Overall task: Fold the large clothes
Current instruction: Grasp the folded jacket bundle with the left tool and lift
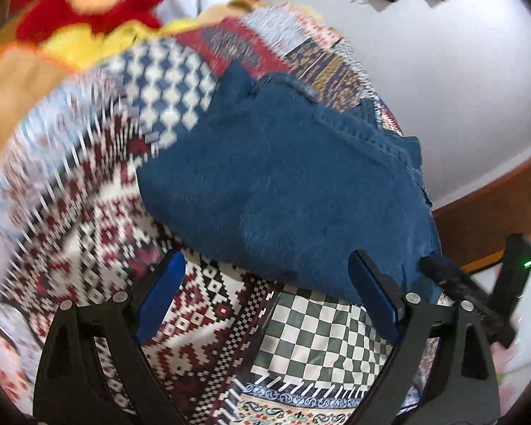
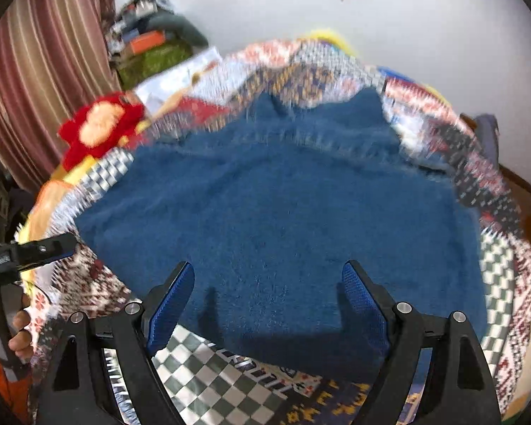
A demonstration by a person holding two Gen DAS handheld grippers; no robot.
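A blue garment (image 1: 283, 184) is lying on a bed (image 1: 99, 212) covered by a patchwork spread of woven-looking geometric blocks: maroon and white diamonds, blue and white checks, green and white checkerboard, and a paisley border near the cameras. The garment is looking fuzzy and matte, like fleece or brushed knit, with a stitched seam running along its upper right edge in the left wrist view. It is sitting in a rough, thick rectangle with several layers showing at the right side, where the edges are stacking unevenly. In the right wrist view the garment (image 2: 276, 219) is spreading wide across the middle of the bed, its far edge rising in two soft peaks.

The left claw (image 1: 265, 283) is standing wide open and holding nothing, its blue ribbed pads flanking the garment's near edge; whether they are touching the cloth cannot be told. The right claw (image 2: 269, 297) is also gaping wide and empty, hovering over the garment's near part and casting shadows on it.

A red and orange plush toy (image 2: 99, 127) is resting at the far left of the bed. Striped curtains (image 2: 46, 71) are hanging beyond it.
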